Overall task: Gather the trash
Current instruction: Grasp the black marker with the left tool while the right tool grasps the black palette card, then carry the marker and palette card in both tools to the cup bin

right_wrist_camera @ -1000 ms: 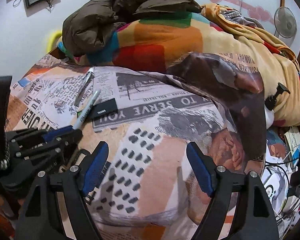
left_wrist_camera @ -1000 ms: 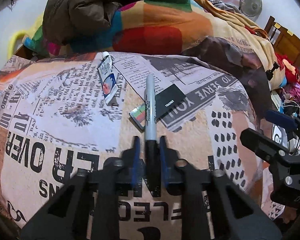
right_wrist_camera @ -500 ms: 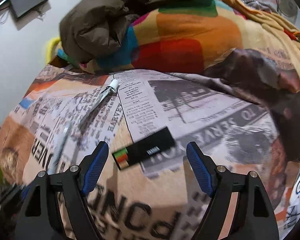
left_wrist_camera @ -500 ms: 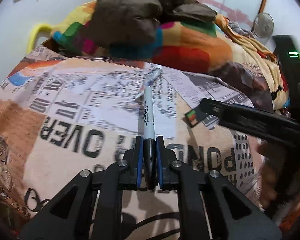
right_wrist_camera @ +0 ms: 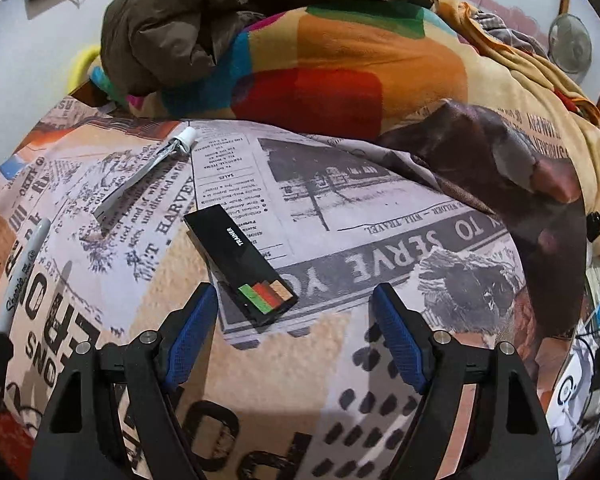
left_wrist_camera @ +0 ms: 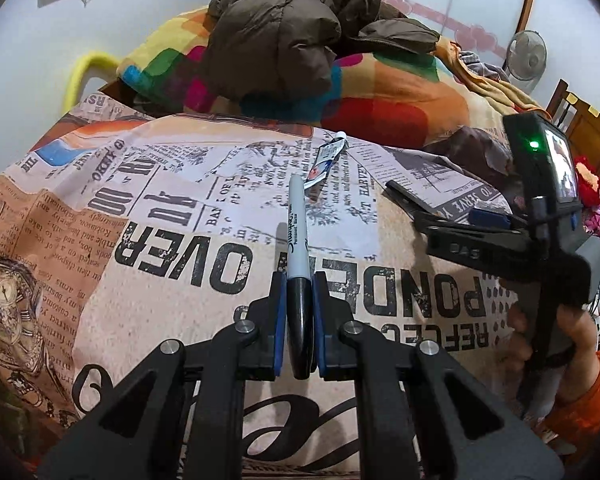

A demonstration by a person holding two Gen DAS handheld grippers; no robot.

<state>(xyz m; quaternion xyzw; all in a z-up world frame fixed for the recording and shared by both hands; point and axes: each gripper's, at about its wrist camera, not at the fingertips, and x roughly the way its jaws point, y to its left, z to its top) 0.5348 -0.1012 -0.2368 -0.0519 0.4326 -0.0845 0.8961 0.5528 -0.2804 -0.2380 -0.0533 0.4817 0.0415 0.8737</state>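
Note:
My left gripper (left_wrist_camera: 296,292) is shut on a grey Sharpie marker (left_wrist_camera: 297,224) with a black cap, holding it above the newspaper-print bedspread (left_wrist_camera: 140,248). The marker also shows at the left edge of the right wrist view (right_wrist_camera: 22,276). A squeezed white tube (left_wrist_camera: 325,160) lies on the spread beyond the marker; it also shows in the right wrist view (right_wrist_camera: 144,178). My right gripper (right_wrist_camera: 296,332) is open and empty, just short of a flat black box (right_wrist_camera: 240,260) with green, red and tan squares. The right gripper also appears in the left wrist view (left_wrist_camera: 452,224).
A brown jacket (left_wrist_camera: 292,36) lies on a colourful blanket (right_wrist_camera: 340,64) at the back of the bed. A fan (left_wrist_camera: 526,54) stands at the far right wall. Cables and clutter (right_wrist_camera: 592,360) lie off the bed's right side.
My left gripper has swung left with the marker, away from the black box. My right gripper has moved in close over the black box, which now lies between its open fingers.

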